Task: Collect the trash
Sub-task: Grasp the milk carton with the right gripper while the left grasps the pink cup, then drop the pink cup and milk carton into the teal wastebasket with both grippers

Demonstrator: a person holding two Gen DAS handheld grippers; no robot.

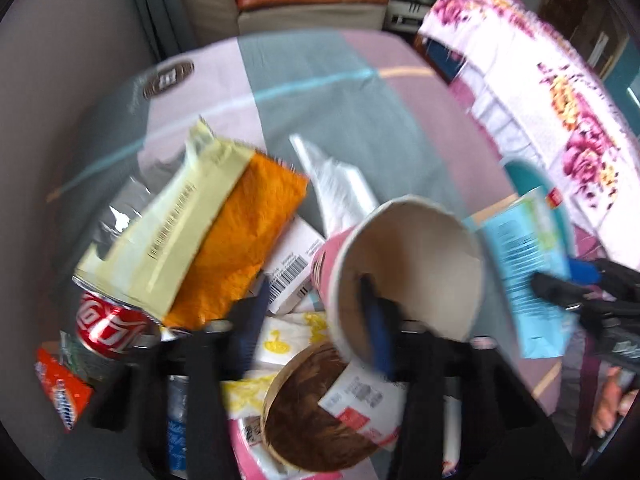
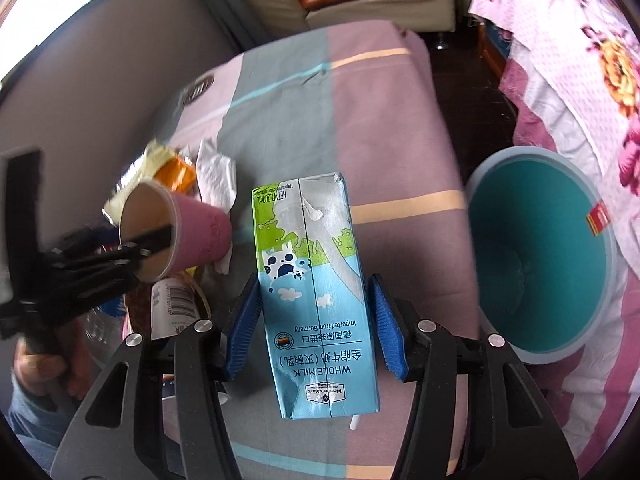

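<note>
Two hand-held grippers work above a pink-and-grey striped bed (image 2: 380, 120). Left gripper (image 1: 316, 320): its fingers pinch the wall of a pink paper cup (image 1: 404, 272), one finger inside the cup, which is tipped on its side over a heap of litter, including a red drink can (image 1: 108, 328) and an orange-and-cream snack bag (image 1: 200, 236). Right gripper (image 2: 316, 320): blue-padded fingers clamp a light-blue-and-green milk carton (image 2: 312, 288) by both sides. Just right of the carton stands a teal plastic bin (image 2: 540, 256).
</note>
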